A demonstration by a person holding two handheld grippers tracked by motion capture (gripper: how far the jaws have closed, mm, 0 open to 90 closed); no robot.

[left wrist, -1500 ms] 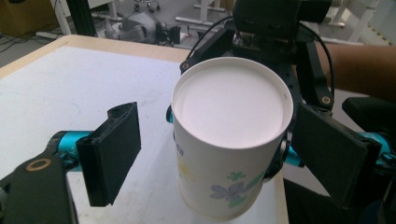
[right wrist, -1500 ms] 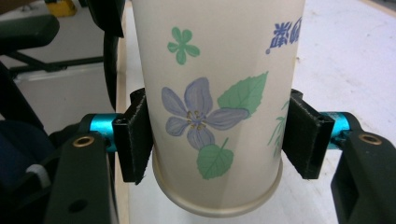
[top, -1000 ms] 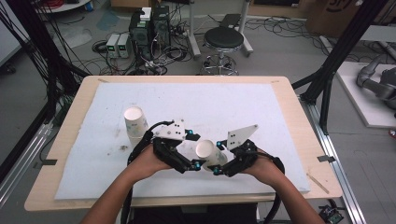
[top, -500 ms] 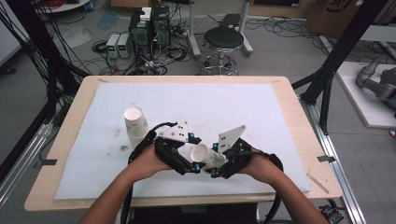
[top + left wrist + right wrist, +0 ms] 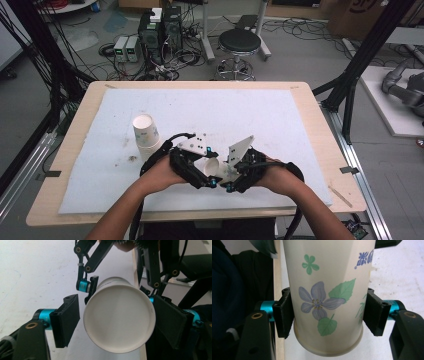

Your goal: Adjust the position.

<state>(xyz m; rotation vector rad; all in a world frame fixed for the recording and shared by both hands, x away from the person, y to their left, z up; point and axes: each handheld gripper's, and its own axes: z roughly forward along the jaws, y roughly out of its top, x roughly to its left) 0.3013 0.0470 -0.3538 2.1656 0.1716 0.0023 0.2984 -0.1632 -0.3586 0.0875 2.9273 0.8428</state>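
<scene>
from the high view i see both my grippers meeting near the front edge of the table (image 5: pixel 310 115), a little right of its middle, on the white mat (image 5: pixel 260 115). the left gripper (image 5: pixel 202 175) and the right gripper (image 5: pixel 231 181) face each other with a paper cup (image 5: pixel 212 167) lying sideways between them, lifted off the mat as far as i can tell. a stack of paper cups (image 5: pixel 145 132) stands upright towards the left side of the mat, well apart from my hands. in the left gripper view i look at the cup's (image 5: pixel 119 320) wide round end; my left gripper's (image 5: pixel 117 322) jaws stand apart on either side of it, the right one touching the cup's wall and the left one with a thin gap, so this gripper is wide open and not squeezing anything. behind it the right gripper's (image 5: pixel 120 287) jaws pinch the cup's far end. in the right gripper view the flowered cup (image 5: pixel 327 290) rises between my right gripper's (image 5: pixel 328 313) jaws, both pads pressed flat against its sides near the lower rim, closed firmly on it. the table's front edge runs just beside the cup there.
</scene>
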